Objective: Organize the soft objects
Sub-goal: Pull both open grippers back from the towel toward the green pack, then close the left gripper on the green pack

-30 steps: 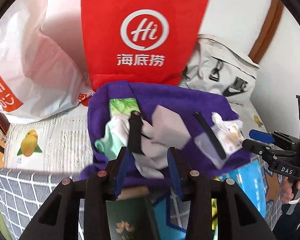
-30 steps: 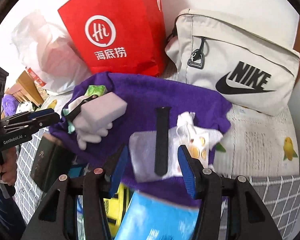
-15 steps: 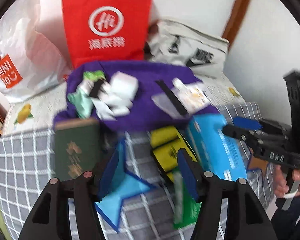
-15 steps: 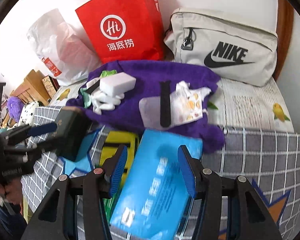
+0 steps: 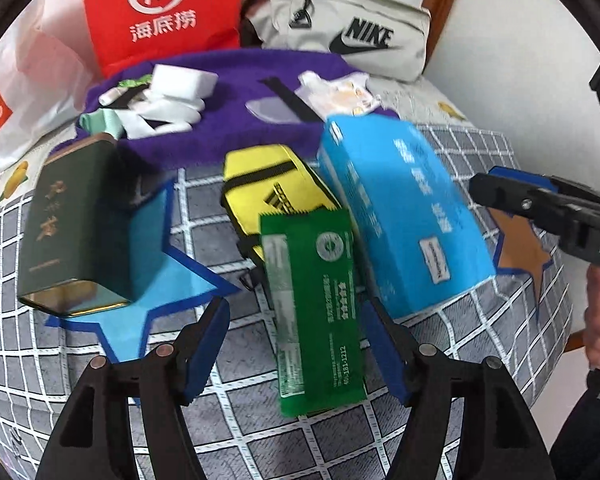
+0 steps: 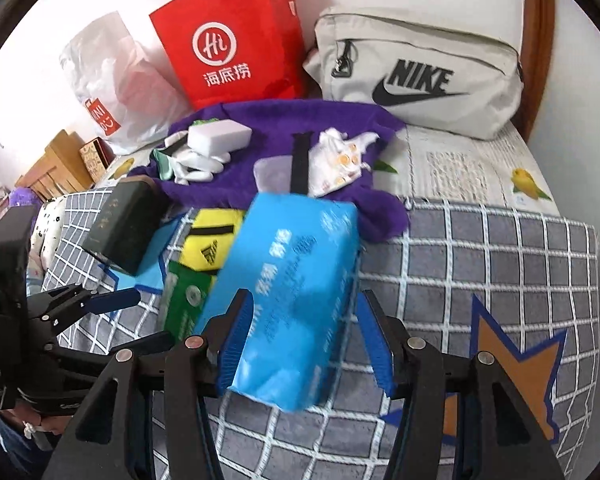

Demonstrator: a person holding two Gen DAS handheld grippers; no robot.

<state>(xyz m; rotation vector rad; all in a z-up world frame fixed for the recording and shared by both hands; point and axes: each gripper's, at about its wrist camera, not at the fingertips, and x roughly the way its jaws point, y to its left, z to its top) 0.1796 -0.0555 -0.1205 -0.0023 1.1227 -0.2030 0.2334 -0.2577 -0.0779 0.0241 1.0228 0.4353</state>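
Everything sits on a bed under a grey checked cover [image 5: 480,148], and the blue tissue pack [image 5: 404,216] in the middle of it is the easiest thing to steer by. Pressed against the pack's left side lies a green packet [image 5: 316,312], its upper end overlapping a yellow pouch [image 5: 272,184]. Further left of the pack a dark green tin [image 5: 72,224] rests on a blue star printed on the cover. Behind the pack a purple towel [image 5: 220,120] is spread out, carrying a white block [image 5: 184,80], some white and mint cloth, a black strap [image 5: 288,96] and a small printed bag [image 5: 340,96]. Beyond the towel, against the wall, stand a red paper bag [image 5: 160,12] and a beige Nike bag [image 5: 352,28].

The left tool [image 5: 296,348] hangs over the lower end of the green packet, its jaws opening, the packet between them but the pads not pressing it. The right tool [image 6: 304,340] hangs with its jaws apart to either side of the blue pack's near end; the pads do not appear to squeeze it.
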